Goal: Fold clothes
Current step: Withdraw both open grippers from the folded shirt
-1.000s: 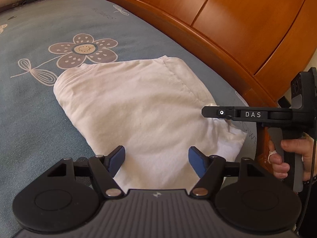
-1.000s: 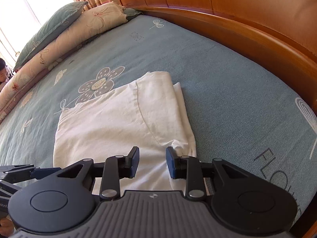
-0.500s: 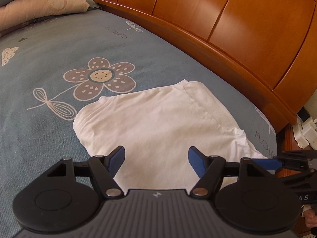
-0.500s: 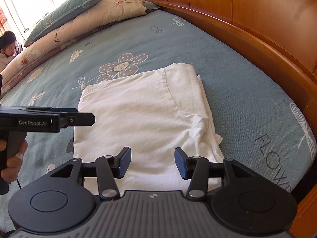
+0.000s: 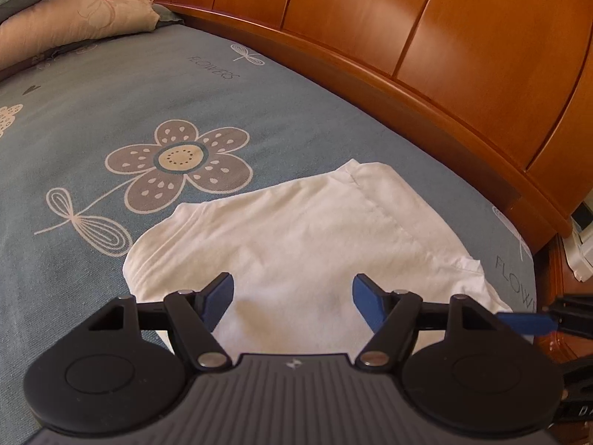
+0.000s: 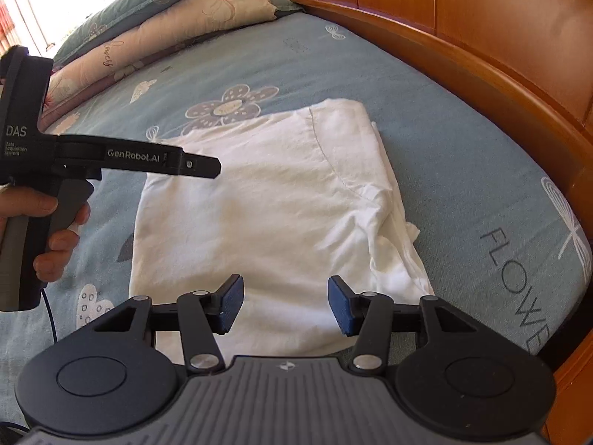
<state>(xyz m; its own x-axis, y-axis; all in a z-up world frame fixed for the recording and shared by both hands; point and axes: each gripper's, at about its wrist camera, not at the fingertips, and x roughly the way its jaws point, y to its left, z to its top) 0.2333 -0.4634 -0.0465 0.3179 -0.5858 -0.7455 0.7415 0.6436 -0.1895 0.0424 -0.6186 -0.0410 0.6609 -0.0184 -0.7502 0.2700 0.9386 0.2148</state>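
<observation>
A white garment (image 5: 296,237) (image 6: 267,200) lies folded into a rough rectangle on the blue flowered bed sheet (image 5: 92,118), close to the foot corner. My left gripper (image 5: 292,302) hovers over its near edge, open and empty, its blue pads wide apart. My right gripper (image 6: 285,304) is open too, empty, above the garment's near edge. In the right wrist view the left gripper (image 6: 207,165) shows from the side, held by a hand (image 6: 44,230) to the left of the garment. One blue fingertip of the right gripper (image 5: 526,322) peeks in at the right of the left wrist view.
A curved wooden bed frame (image 5: 426,85) (image 6: 481,59) runs along the right side. Pillows (image 6: 159,26) (image 5: 74,18) are stacked at the far end. The mattress edge with printed "FLOWERS" lettering (image 6: 515,270) drops off just right of the garment.
Both grippers have pulled back and risen from the garment. The right gripper's jaws went from nearly closed to wide open. The garment stays flat.
</observation>
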